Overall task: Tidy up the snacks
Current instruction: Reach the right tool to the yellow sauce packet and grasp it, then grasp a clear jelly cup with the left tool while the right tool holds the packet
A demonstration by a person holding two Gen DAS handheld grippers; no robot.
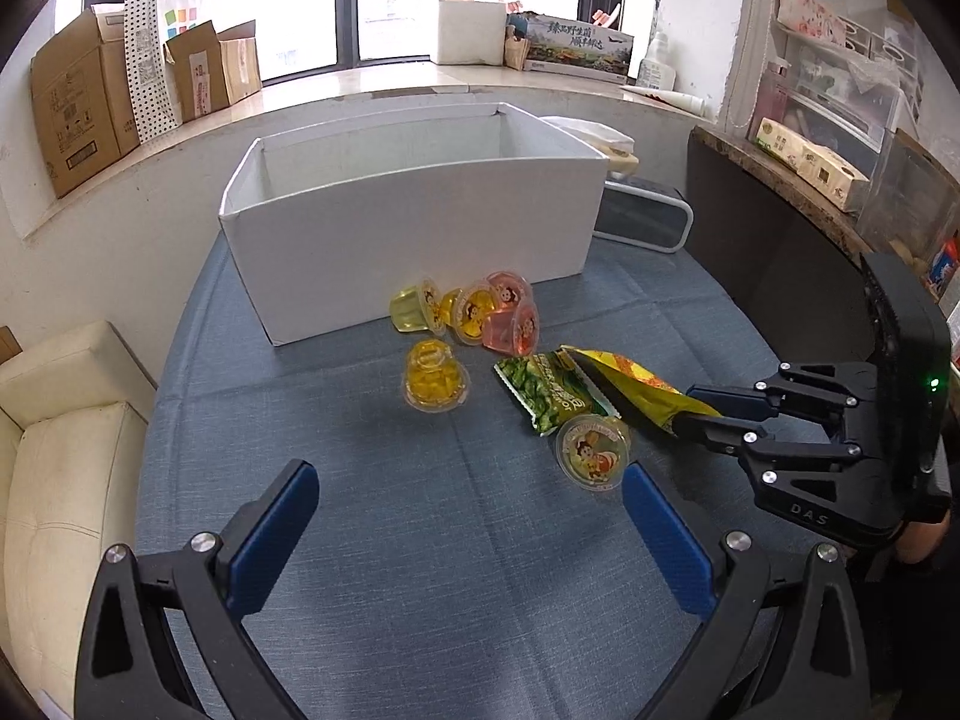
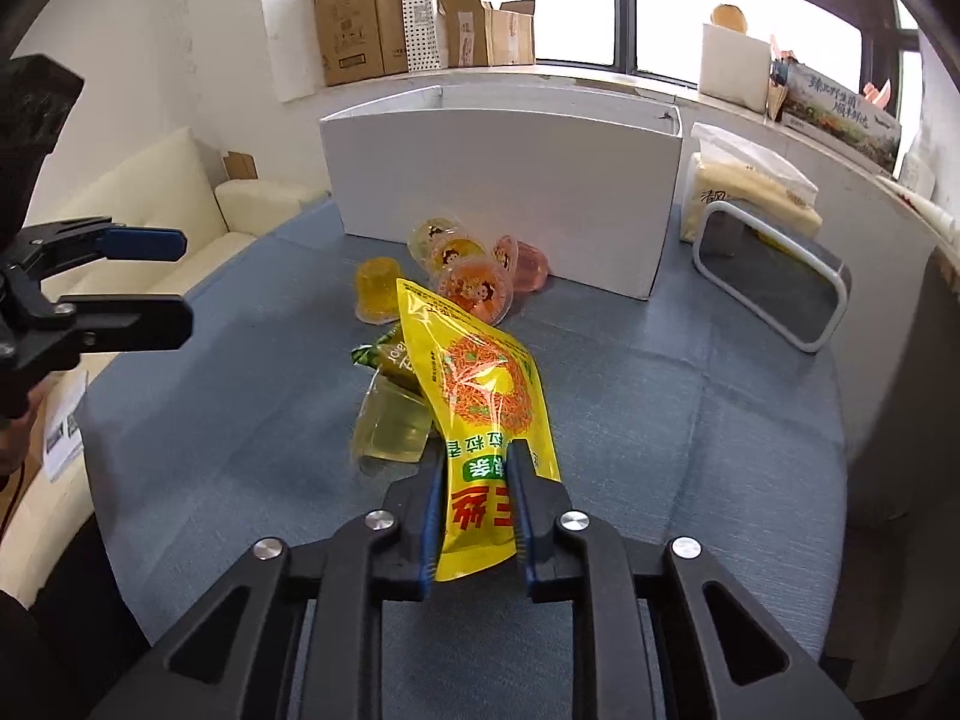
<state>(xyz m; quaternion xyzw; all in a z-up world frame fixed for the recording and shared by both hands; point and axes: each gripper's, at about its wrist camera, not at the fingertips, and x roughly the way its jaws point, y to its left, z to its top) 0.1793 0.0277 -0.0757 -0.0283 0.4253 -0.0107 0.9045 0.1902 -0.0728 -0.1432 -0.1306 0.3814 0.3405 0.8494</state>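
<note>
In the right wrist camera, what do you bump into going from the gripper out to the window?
right gripper → yellow snack bag → jelly cups → white box → cardboard boxes on the windowsill.

Both tools are matte black plastic linkages with triangular cut-outs and round silver screw heads at the pivots. The left gripper carries flat blue rubber pads on its fingers. The right gripper has the same blue-lined fingers; seen from the left camera, its body bears pale "DAS" lettering and a small green light.
</note>
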